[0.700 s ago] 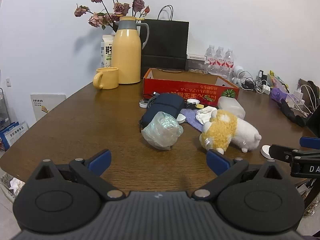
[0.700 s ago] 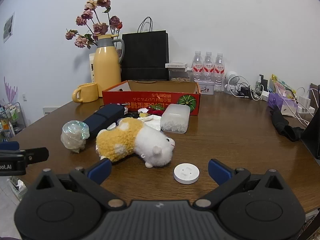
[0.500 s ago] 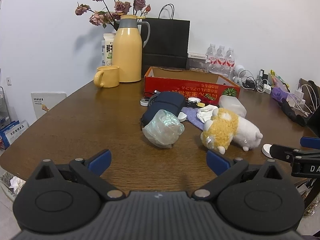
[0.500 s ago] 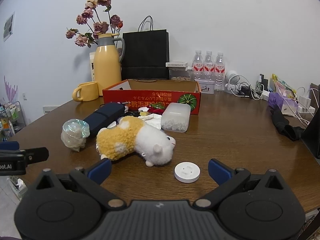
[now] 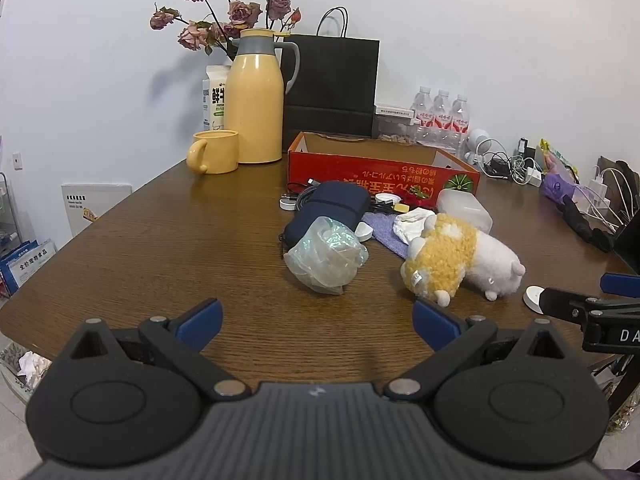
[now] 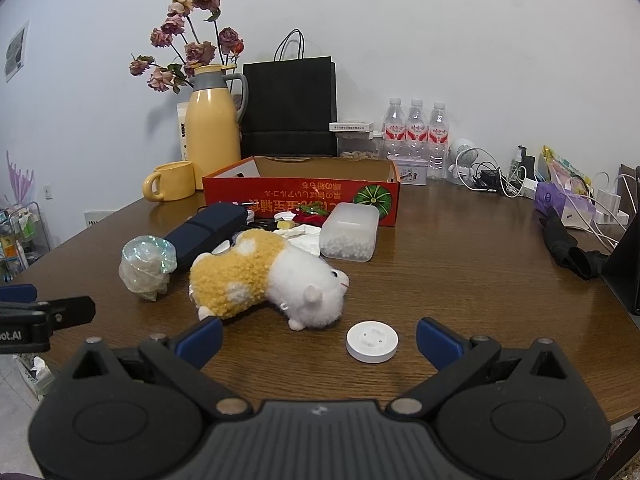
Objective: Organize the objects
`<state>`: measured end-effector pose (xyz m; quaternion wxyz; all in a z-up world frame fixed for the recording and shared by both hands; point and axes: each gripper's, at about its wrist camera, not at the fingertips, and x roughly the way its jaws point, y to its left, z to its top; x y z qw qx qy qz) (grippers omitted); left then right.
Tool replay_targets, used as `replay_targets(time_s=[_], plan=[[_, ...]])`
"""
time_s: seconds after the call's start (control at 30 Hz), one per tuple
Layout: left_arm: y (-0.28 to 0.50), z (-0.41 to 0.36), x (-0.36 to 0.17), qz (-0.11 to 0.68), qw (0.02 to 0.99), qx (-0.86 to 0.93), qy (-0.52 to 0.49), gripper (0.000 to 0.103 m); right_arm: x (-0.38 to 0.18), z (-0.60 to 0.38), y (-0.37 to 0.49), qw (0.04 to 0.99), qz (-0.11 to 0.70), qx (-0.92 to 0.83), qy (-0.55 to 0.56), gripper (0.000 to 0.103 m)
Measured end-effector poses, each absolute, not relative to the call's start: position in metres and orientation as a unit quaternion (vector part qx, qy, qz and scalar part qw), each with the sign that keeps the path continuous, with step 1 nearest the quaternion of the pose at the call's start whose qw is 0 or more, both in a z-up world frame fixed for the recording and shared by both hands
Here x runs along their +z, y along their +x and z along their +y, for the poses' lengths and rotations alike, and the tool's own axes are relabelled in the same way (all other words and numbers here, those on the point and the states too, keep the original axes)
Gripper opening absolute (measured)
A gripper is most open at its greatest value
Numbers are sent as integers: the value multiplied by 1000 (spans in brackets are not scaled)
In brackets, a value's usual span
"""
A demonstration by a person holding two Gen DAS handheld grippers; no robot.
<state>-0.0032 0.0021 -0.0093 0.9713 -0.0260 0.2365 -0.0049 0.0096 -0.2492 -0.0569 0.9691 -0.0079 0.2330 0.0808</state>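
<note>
Both hand-held grippers hover over the near edge of the counter (image 5: 132, 248) with jaws spread wide and nothing between them. The left hand-held gripper (image 5: 318, 316) faces the crumpled clear plastic bag (image 5: 326, 256), which lies just ahead of it against the dark blue pouch (image 5: 332, 206). The right hand-held gripper (image 6: 318, 334) points at the stuffed hamster toy (image 6: 268, 274) lying on its side, with the white round disc (image 6: 372, 341) just inside its right fingertip.

Compared with the earlier frames, the left view has crept slightly closer: the bag and toy sit a touch lower and larger-looking in the field. The right view has barely shifted. No object has changed place.

Behind the toy sits a frosted plastic box (image 6: 351, 230), apparently holding white granules, and beyond it the red cardboard tray (image 6: 300, 192) stands toward the far edge, beside the yellow mug (image 6: 170, 181) and yellow thermos jug (image 6: 212, 128).
</note>
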Motion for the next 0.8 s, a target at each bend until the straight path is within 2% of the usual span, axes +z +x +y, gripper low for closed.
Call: replay_targets(time_s=[0.8], plan=[[-3,3,-14,241,970,-4,-29,103,-59,-248,9,969,234,79,-9,103]])
